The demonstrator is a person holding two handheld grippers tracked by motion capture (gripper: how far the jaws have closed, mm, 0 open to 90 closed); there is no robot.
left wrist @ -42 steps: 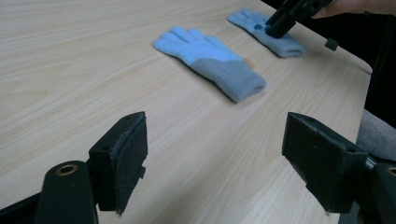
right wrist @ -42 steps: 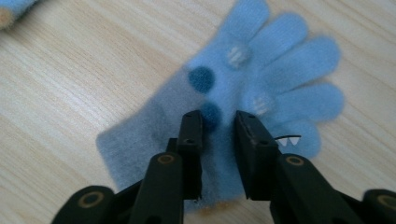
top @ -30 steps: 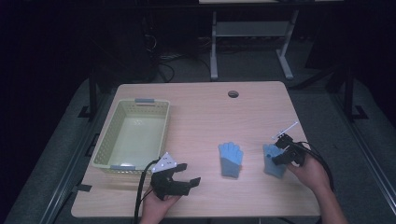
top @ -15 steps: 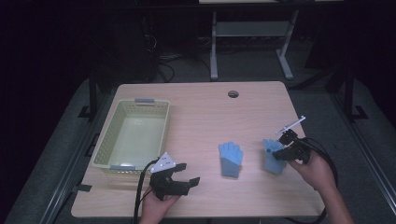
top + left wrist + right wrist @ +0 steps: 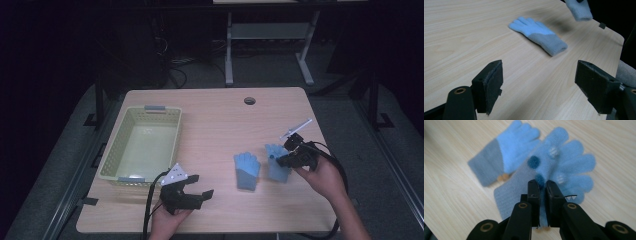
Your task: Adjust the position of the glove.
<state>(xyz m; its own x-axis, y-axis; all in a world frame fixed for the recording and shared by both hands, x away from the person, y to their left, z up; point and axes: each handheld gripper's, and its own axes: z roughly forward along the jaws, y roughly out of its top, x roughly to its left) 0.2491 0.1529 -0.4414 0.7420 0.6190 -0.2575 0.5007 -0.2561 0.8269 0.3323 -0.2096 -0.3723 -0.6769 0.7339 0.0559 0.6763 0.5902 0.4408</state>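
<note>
Your right gripper [image 5: 542, 187] has its jaws pinched nearly together on a fold of the dotted blue glove [image 5: 564, 167], grabbing it around the palm edge, with the fingers fanning away from the jaws. From above, that gripper [image 5: 280, 155] sits near the table's right edge with the glove [image 5: 276, 161] under it, partly raised off the wood. Just beside it, toward the middle, the other blue glove [image 5: 247, 170] lies flat with its grey cuff facing you. Your left gripper [image 5: 539, 77] is spread wide with nothing in it, low over the bare table [image 5: 461, 30], the flat glove [image 5: 537, 35] well ahead of its pads. Further left there's a pale green basket [image 5: 116, 152] along the table's left side.
</note>
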